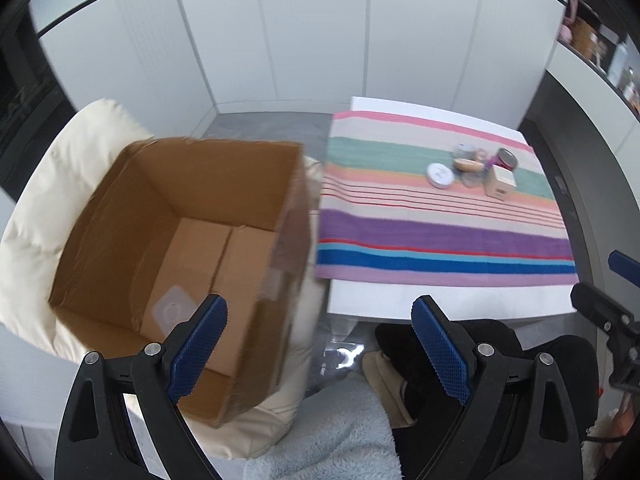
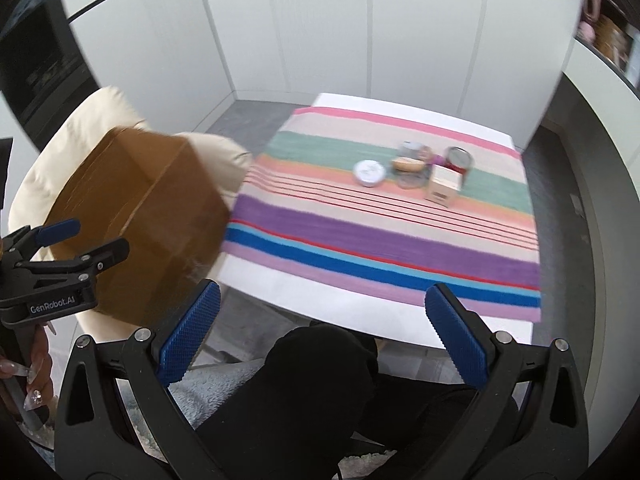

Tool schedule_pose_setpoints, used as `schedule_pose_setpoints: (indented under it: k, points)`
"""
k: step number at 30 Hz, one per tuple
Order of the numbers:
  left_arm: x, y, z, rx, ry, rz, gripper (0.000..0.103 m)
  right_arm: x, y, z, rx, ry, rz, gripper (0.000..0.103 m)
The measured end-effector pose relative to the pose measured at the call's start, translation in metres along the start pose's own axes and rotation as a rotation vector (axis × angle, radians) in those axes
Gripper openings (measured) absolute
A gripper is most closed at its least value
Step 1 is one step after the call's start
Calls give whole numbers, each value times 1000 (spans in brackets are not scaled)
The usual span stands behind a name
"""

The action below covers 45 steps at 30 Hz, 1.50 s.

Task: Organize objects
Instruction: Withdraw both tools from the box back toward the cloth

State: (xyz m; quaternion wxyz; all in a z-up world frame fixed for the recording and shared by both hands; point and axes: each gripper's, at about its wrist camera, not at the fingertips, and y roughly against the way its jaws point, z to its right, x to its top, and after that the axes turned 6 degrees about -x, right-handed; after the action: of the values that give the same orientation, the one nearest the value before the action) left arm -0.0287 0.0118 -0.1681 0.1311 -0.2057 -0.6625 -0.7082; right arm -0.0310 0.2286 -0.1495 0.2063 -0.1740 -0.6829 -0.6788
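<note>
On the striped cloth [image 2: 384,216] covering the bench [image 2: 280,284], a tin [image 2: 369,172], jars [image 2: 460,162] and a small carton [image 2: 442,186] are sitting clustered, well apart from both grippers. Left gripper [image 1: 320,344] and right gripper [image 2: 324,332] are standing wide open, holding nothing. Glass jars are likely handling heavy, slippery and fragile: grip across the body. The carton is probably crushing easily: grip flat sides. An open cardboard box [image 1: 180,220] is waiting beside the bench.

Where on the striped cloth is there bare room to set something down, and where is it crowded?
The striped cloth is free across its near purple and blue bands and along its left side toward the cardboard box. It is crowded only at the far right, where the round tin, jars and small carton cluster.
</note>
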Motion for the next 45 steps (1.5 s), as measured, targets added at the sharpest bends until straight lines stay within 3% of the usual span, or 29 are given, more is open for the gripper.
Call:
schedule_pose_setpoints:
  k: [19,31,45]
  points:
    - [21,-27,108,-83,-170,-29,95,-33,-4,123,-90,-220,-42,103]
    - [42,-51,135,-110,-196,-56,95,-26,-29,157,-93,-266,-62,103]
    - [107,-109,152,-64,-190,-27,95,7,-90,188,-116,-263,-91,103]
